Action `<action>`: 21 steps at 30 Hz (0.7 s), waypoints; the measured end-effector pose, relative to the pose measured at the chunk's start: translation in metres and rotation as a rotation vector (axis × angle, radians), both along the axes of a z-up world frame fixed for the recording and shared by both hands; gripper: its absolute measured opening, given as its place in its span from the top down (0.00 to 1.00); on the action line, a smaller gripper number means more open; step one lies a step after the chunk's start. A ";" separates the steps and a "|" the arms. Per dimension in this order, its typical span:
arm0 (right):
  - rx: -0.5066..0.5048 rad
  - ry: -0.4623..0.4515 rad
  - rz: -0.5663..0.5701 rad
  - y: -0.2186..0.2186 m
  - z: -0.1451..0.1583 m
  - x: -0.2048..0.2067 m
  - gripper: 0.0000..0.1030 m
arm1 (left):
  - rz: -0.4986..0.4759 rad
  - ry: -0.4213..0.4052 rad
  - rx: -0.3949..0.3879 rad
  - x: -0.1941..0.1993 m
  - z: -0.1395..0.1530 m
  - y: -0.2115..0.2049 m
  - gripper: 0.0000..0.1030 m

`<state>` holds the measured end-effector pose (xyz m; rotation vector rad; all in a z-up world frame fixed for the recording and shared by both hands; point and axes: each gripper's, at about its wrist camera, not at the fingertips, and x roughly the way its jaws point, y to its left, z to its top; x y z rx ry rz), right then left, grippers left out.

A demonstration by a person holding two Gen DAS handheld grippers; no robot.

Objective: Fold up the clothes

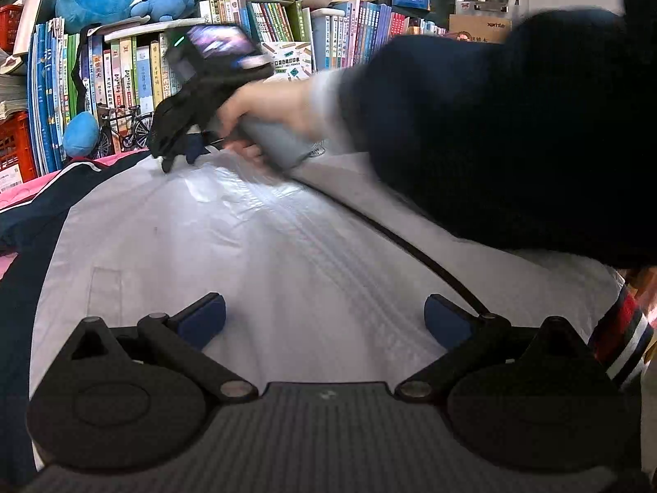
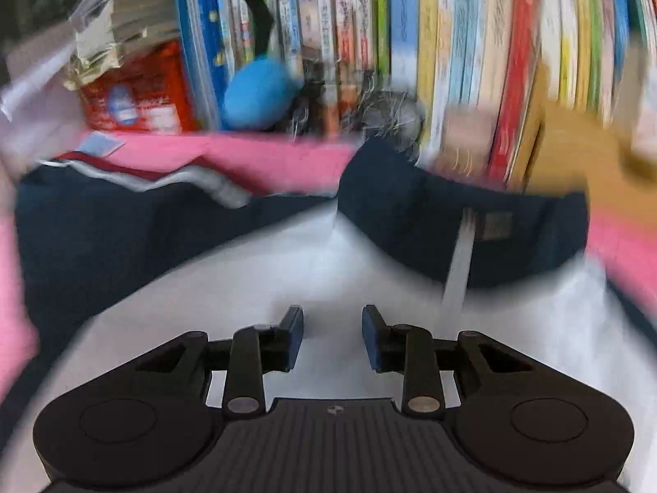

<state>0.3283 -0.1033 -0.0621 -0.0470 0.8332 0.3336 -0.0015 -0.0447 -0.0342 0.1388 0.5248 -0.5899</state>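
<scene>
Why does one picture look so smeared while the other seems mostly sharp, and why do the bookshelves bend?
Right wrist view: the books and navy collar are streaked with motion blur, while the tool itself stays crisp. Left wrist view: the white garment is sharp; only the hand and dark sleeve smear. Both fisheye lenses curve the shelves.

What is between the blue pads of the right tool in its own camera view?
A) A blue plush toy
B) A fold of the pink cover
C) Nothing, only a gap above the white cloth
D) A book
C: the right tool shows a bare gap between its pads, with the white cloth lying beyond.
</scene>
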 end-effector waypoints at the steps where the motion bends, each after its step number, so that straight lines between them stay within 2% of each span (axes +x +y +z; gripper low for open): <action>1: -0.013 -0.022 -0.020 0.003 -0.003 0.015 0.67 | -0.001 0.001 0.001 0.000 0.000 0.000 0.00; 3: -0.039 -0.065 -0.061 0.010 -0.009 0.045 0.39 | -0.003 0.002 0.001 0.000 0.000 0.000 0.00; 4: -0.044 -0.080 -0.079 0.012 -0.011 0.059 0.30 | -0.005 0.002 0.000 0.000 0.000 0.000 0.00; 5: -0.039 -0.081 -0.099 0.011 -0.011 0.068 0.27 | -0.007 0.002 -0.002 0.000 0.000 0.000 0.00; 7: -0.010 -0.069 -0.136 0.010 -0.006 0.068 0.32 | -0.011 0.002 -0.008 -0.001 0.000 0.001 0.00; 8: 0.011 -0.067 -0.136 0.009 -0.002 0.062 0.39 | -0.016 0.002 -0.015 -0.001 -0.001 0.002 0.00; 11: 0.072 -0.079 -0.070 0.007 0.012 0.031 0.39 | -0.025 0.003 -0.037 -0.002 -0.001 0.004 0.00; 15: 0.039 -0.053 0.062 0.024 0.025 -0.015 0.37 | -0.023 0.016 -0.083 0.000 -0.001 0.010 0.00; 18: 0.022 -0.028 0.121 0.033 0.022 -0.041 0.28 | 0.016 0.105 -0.201 0.012 0.006 0.029 0.00; 20: 0.003 -0.043 0.127 0.037 0.015 -0.049 0.26 | 0.085 0.184 -0.309 0.023 0.013 0.055 0.00; 21: -0.016 -0.056 0.119 0.037 0.010 -0.051 0.26 | 0.135 0.195 -0.349 0.027 0.018 0.072 0.00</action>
